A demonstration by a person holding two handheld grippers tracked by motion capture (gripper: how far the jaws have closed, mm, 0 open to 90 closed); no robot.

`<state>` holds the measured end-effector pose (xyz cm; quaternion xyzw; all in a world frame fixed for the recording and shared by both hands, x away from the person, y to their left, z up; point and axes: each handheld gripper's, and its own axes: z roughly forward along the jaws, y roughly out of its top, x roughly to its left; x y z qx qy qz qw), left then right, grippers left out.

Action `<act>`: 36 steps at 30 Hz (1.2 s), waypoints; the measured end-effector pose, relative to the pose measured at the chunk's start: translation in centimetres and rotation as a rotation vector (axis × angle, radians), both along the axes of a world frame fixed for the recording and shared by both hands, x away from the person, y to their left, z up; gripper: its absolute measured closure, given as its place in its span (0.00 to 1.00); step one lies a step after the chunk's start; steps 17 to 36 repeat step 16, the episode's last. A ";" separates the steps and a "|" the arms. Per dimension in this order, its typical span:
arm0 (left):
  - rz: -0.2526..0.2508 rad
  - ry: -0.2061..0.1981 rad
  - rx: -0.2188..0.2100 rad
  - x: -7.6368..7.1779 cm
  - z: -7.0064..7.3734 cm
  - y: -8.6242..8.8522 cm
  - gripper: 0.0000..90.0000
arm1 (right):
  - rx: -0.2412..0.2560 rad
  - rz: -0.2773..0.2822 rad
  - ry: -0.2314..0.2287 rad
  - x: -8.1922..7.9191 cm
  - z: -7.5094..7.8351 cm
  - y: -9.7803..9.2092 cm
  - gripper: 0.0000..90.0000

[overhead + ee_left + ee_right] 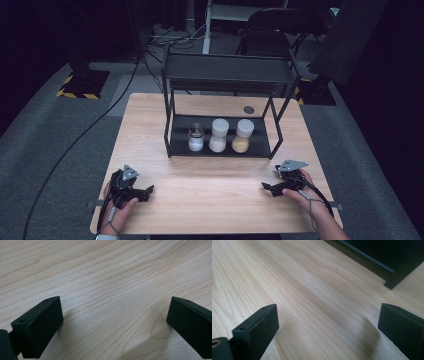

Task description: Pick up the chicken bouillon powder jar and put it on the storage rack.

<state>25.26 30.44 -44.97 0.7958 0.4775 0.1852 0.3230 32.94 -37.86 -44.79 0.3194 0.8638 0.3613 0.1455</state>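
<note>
The desk (210, 195) under my tongs is pale wood with a clear wavy grain, smooth and matt, with only a soft sheen. The jaws of my left tongs (113, 325) and my right tongs (328, 327) look like matt black plastic, a little dusty at the edges. Each carries a grey plate that looks like dull metal. At the far edge, the rack (170, 125) is black metal with a satin finish. Its three jars (218, 136) look like clear glass, two with white caps.

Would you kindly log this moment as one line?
left gripper: open, empty, on table | right gripper: open, empty | three jars: on rack lower shelf, untouched
</note>
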 end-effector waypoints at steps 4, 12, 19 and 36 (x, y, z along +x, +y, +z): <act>0.000 0.000 0.000 0.0 0.0 0.0 0.01 | 0.011 -0.017 0.002 -0.1 -0.4 -0.1 0.02; 0.001 0.000 0.000 0.0 0.0 0.0 0.01 | 0.007 -0.012 0.004 -0.1 -0.3 -0.3 0.01; 0.001 0.000 0.000 0.0 0.0 0.0 0.01 | 0.007 -0.011 0.004 -0.1 -0.3 -0.3 0.01; 0.001 0.000 0.000 0.0 0.0 0.0 0.01 | 0.007 -0.011 0.004 -0.1 -0.3 -0.3 0.01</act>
